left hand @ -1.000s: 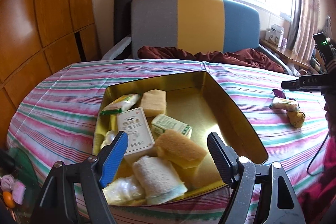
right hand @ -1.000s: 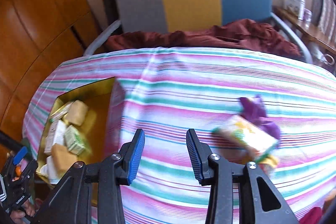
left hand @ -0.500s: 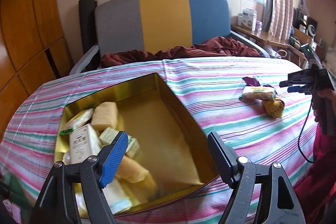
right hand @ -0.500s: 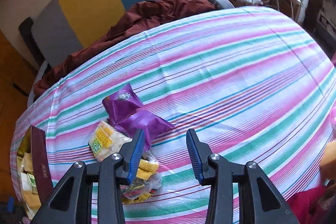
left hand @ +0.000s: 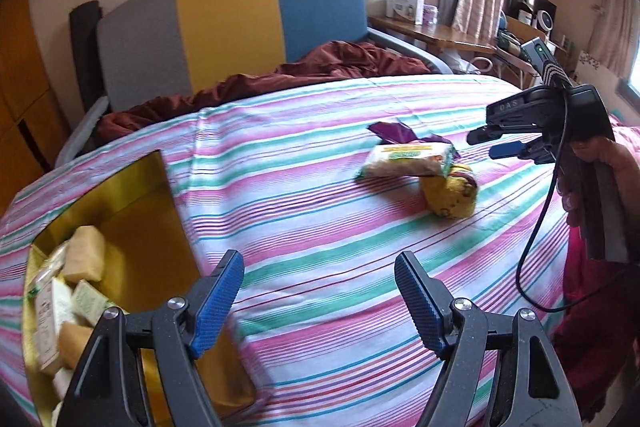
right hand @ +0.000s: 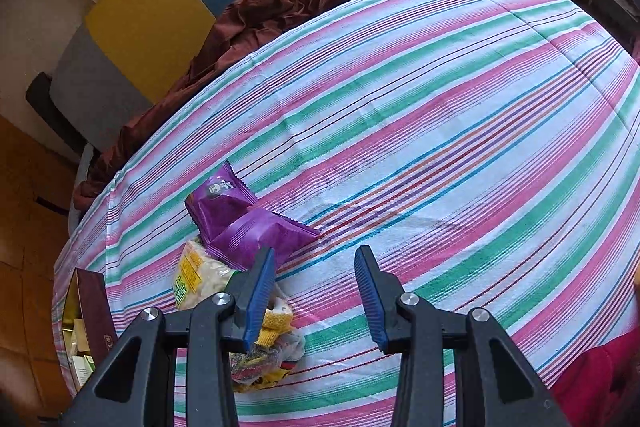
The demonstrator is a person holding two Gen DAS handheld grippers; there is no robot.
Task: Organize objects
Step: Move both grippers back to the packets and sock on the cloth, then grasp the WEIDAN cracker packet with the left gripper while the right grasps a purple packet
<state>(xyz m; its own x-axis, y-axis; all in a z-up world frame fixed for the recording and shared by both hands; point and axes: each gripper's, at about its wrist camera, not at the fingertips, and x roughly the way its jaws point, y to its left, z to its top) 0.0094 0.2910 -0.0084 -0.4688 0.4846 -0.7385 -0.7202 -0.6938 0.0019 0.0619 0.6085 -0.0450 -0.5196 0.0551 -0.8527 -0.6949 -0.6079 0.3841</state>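
**Ana:** While the right gripper [right hand: 315, 293] hangs over the striped cloth [right hand: 440, 115] with its jaws a little apart and nothing between them, what worries you first?

**Ben:** Its left finger sits almost over the yellow-and-clear bundle [right hand: 272, 351] at seven o'clock of the jaws. Dropping straight down, I judge, would shove the heap instead of straddling one piece.

**Ana:** And just beyond?

**Ben:** The pale snack pack [right hand: 196, 281] at ten o'clock lies under the purple packets [right hand: 244, 223], touching them. A pinch on one could drag the others, or the slick film could slip out.

**Ana:** The left gripper [left hand: 320, 301]?

**Ben:** Jaws spread wide, empty, over bare cloth. From there the loose heap, snack pack [left hand: 408, 163] and yellow bundle [left hand: 450, 193], lies at one o'clock, well apart. The right gripper [left hand: 486, 143] hovers beside it, so two tools converging might collide.

**Ana:** Farthest?

**Ben:** The gold box [left hand: 120, 211] at nine o'clock, already crowded at its near end; a carried packet could catch its wall.
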